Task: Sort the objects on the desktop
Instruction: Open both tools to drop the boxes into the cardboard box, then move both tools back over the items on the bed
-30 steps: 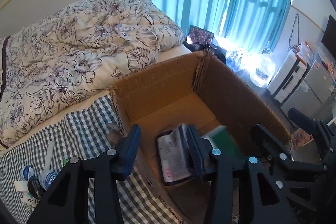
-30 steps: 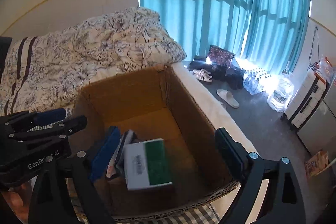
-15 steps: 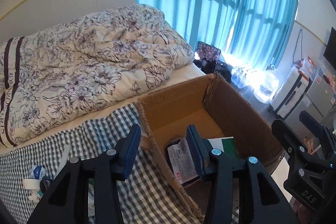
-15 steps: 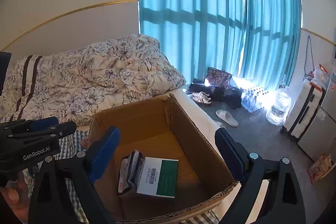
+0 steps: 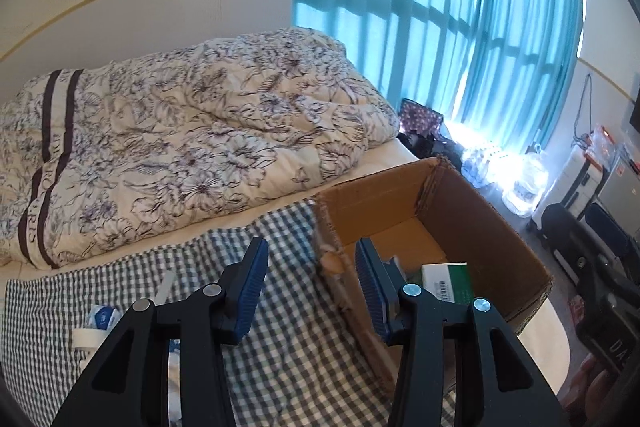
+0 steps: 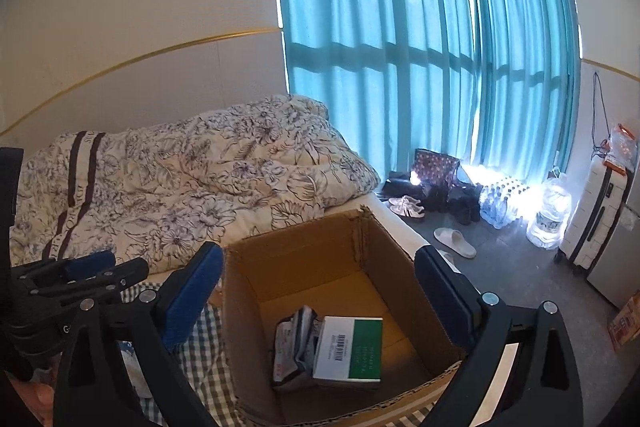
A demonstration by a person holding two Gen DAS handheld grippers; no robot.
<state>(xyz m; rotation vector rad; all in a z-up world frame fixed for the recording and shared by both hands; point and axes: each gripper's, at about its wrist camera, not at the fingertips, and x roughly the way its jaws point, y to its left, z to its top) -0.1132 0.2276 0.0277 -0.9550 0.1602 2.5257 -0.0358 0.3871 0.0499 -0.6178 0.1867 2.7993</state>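
The cardboard box (image 6: 320, 267) sits at the right end of the checked cloth (image 5: 280, 339), and there's stock in it: a green-and-white book (image 6: 348, 351) lies flat on the box floor, a crumpled printed packet (image 6: 292, 343) pressed against its left side. That looks like two items sorted. Over on the left of the cloth, work remains: a small blue-and-white sachet (image 5: 105, 317) and a pale flat strip (image 5: 165, 287) lie in the open, well apart from the box, with more partly hidden behind the tool.

The left gripper (image 5: 310, 287) hangs above the cloth beside the box's near-left corner, fingers parted and holding nothing. The right gripper (image 6: 320, 301) hovers over the box mouth, fingers spread wide, empty too.

Beyond, the floral duvet (image 5: 192, 147) and teal curtains (image 6: 420, 67) play no part. Judged from this, the sort is partway through.
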